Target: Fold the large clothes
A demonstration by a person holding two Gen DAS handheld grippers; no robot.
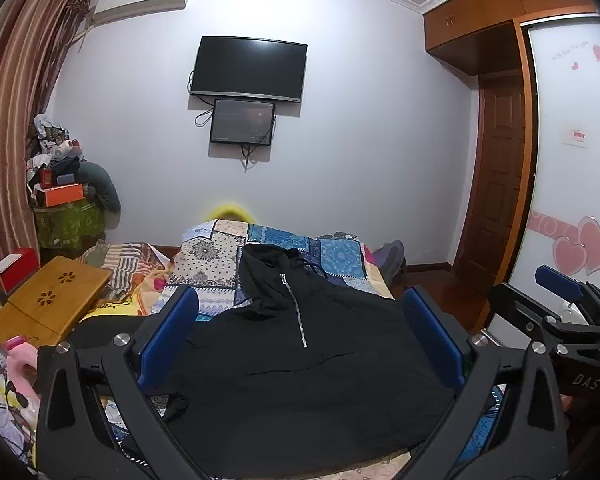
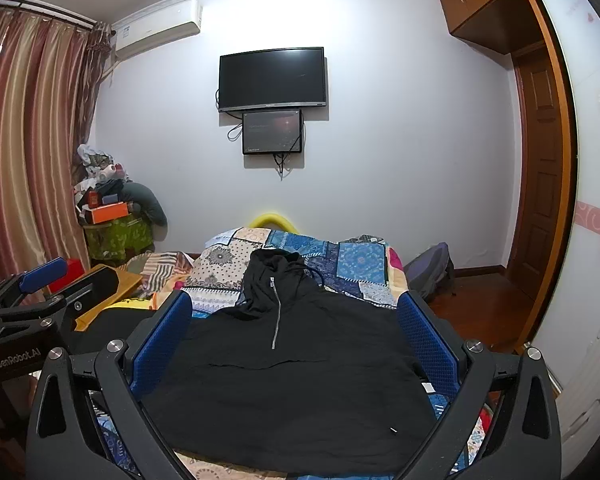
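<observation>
A black hooded pullover (image 1: 300,360) with a short silver zip lies spread flat on the patchwork bedspread (image 1: 340,252), hood toward the far wall. In the right wrist view the same pullover (image 2: 284,364) fills the near part of the bed. My left gripper (image 1: 300,312) hovers above its lower half, blue pads wide apart, nothing between them. My right gripper (image 2: 296,312) stands open the same way over the garment. Each gripper shows in the other's view: the right one at the edge (image 1: 560,304), the left one at the side (image 2: 40,280).
A bamboo lap table (image 1: 52,304) and cluttered items lie left of the bed. A pile of boxes and clothes (image 1: 64,184) stands in the far left corner by the curtain. A backpack (image 2: 432,264) sits on the floor to the right, near the wooden door and wardrobe.
</observation>
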